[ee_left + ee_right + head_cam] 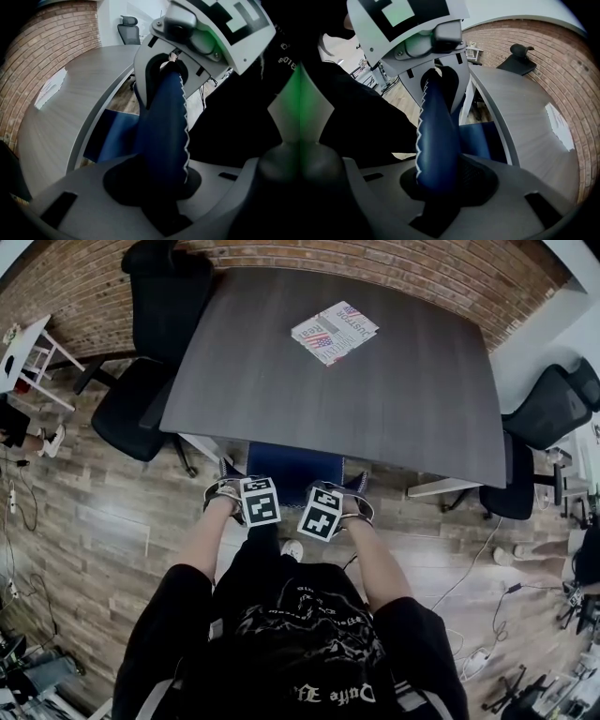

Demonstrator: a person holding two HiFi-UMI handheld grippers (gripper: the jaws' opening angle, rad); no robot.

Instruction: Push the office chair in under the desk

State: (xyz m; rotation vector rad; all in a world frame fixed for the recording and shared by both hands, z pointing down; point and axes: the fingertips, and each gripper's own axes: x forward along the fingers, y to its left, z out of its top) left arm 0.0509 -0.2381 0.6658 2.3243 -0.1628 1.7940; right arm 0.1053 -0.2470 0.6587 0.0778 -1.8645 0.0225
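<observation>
Shows chair [295,463] at desk's [375,381] near edge, partly under it, facing desk, back's top edge parallel to that edge. Clamps back's left end in left gripper [225,489], right end in right gripper [354,504].

The office chair [294,469] stands just before me, partly under the bench's [375,409] near edge. My left tongs [228,493] and right tongs [354,506] clamp its back, side by side. A booklet [334,332] lies on the bench's far side. A spare chair [141,399] stands at its left corner, another chair [539,418] at its right.
</observation>
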